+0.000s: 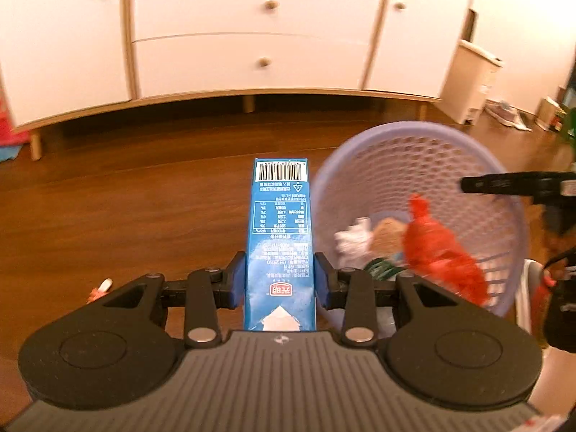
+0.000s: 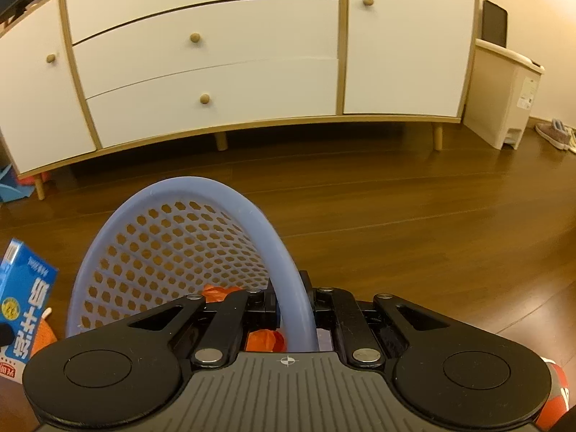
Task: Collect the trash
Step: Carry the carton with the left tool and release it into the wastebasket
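Gripping a barcoded blue carton [image 1: 279, 237], left jaws; right jaws clamp lavender basket [image 2: 252, 212] rim.

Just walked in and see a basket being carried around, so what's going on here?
A person is tidying up trash with two handheld grippers. The left gripper is shut on a blue carton, held beside the basket and not yet dropped in. The right gripper is clamped on the rim of a lilac mesh basket, which is tilted above the wooden floor. Inside are a red plastic bag and crumpled paper.
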The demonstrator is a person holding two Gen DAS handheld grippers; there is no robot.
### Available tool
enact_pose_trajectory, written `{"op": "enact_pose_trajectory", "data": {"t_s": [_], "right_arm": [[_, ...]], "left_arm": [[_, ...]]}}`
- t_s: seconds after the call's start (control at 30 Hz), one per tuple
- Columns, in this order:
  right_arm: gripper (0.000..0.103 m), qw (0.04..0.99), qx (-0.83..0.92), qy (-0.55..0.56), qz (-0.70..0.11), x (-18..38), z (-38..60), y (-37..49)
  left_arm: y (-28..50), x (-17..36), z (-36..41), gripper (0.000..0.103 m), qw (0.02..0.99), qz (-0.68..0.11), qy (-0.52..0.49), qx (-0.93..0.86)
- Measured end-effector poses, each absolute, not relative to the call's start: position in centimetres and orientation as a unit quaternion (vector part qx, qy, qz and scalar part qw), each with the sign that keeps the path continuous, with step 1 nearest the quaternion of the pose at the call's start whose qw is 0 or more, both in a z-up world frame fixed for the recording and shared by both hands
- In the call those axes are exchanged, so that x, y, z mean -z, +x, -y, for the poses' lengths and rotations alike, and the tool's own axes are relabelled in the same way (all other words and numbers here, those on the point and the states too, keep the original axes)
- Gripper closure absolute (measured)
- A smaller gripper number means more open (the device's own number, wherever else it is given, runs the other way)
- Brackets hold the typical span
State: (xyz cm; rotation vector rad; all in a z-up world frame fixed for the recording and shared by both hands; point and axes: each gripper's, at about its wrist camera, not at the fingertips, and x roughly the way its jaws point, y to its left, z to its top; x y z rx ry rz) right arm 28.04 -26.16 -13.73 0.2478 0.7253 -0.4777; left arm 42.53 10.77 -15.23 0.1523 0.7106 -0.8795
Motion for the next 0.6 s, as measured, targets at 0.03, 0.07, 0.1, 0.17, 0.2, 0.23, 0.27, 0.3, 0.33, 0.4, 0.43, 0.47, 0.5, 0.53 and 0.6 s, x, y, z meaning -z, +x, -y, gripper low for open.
{"op": "enact_pose_trajectory", "data": {"t_s": [0.03, 0.07, 0.1, 0.17, 0.2, 0.23, 0.27, 0.3, 0.33, 0.4, 0.43, 0.47, 0.5, 0.53, 0.6], "right_arm": [[0.098, 0.901, 0.227, 0.121, -0.350, 13.8, 26.4, 27.9], [0.098, 0.901, 0.224, 0.122, -0.351, 13.8, 26.6, 28.0], [0.098, 0.901, 0.221, 0.122, -0.352, 13.8, 26.6, 28.0], [0.098, 0.900, 0.214, 0.130, -0.357, 14.0, 27.0, 28.1], [0.098, 0.898, 0.209, 0.141, -0.359, 14.1, 27.3, 28.1], [0.098, 0.898, 0.204, 0.149, -0.361, 14.2, 27.6, 28.1], [0.098, 0.897, 0.199, 0.152, -0.363, 14.3, 27.7, 28.2], [0.098, 0.898, 0.195, 0.151, -0.365, 14.4, 27.8, 28.3], [0.098, 0.899, 0.192, 0.147, -0.366, 14.4, 27.7, 28.4], [0.098, 0.901, 0.185, 0.138, -0.366, 14.4, 27.6, 28.7], [0.098, 0.902, 0.181, 0.137, -0.367, 14.5, 27.6, 28.9], [0.098, 0.903, 0.179, 0.136, -0.367, 14.6, 27.6, 29.0], [0.098, 0.903, 0.176, 0.134, -0.368, 14.7, 27.8, 29.0], [0.098, 0.903, 0.175, 0.134, -0.369, 14.9, 27.7, 29.2], [0.098, 0.903, 0.172, 0.135, -0.371, 15.2, 28.3, 29.3]], "left_arm": [[42.4, 14.9, -10.4, 0.070, 0.839, -0.336, 0.074, 0.422], [42.1, 14.7, -10.1, 0.070, 0.836, -0.336, 0.077, 0.428], [41.9, 14.5, -9.8, 0.070, 0.832, -0.336, 0.078, 0.434], [41.5, 14.3, -9.2, 0.070, 0.828, -0.334, 0.084, 0.443], [41.4, 14.2, -9.0, 0.070, 0.826, -0.334, 0.086, 0.446], [41.0, 13.9, -8.7, 0.070, 0.824, -0.335, 0.087, 0.449], [41.0, 13.8, -8.2, 0.070, 0.822, -0.335, 0.087, 0.452], [41.0, 13.7, -8.1, 0.070, 0.820, -0.335, 0.088, 0.455], [40.9, 13.6, -7.8, 0.070, 0.818, -0.336, 0.089, 0.459], [40.7, 13.5, -7.4, 0.070, 0.812, -0.337, 0.092, 0.467], [40.6, 13.5, -7.2, 0.070, 0.810, -0.338, 0.093, 0.471], [40.4, 13.5, -6.9, 0.069, 0.809, -0.338, 0.095, 0.472], [40.3, 13.5, -6.8, 0.069, 0.808, -0.338, 0.096, 0.474], [40.2, 13.5, -6.8, 0.069, 0.806, -0.338, 0.098, 0.475], [40.1, 13.5, -6.8, 0.059, 0.809, -0.339, 0.098, 0.470]]}}
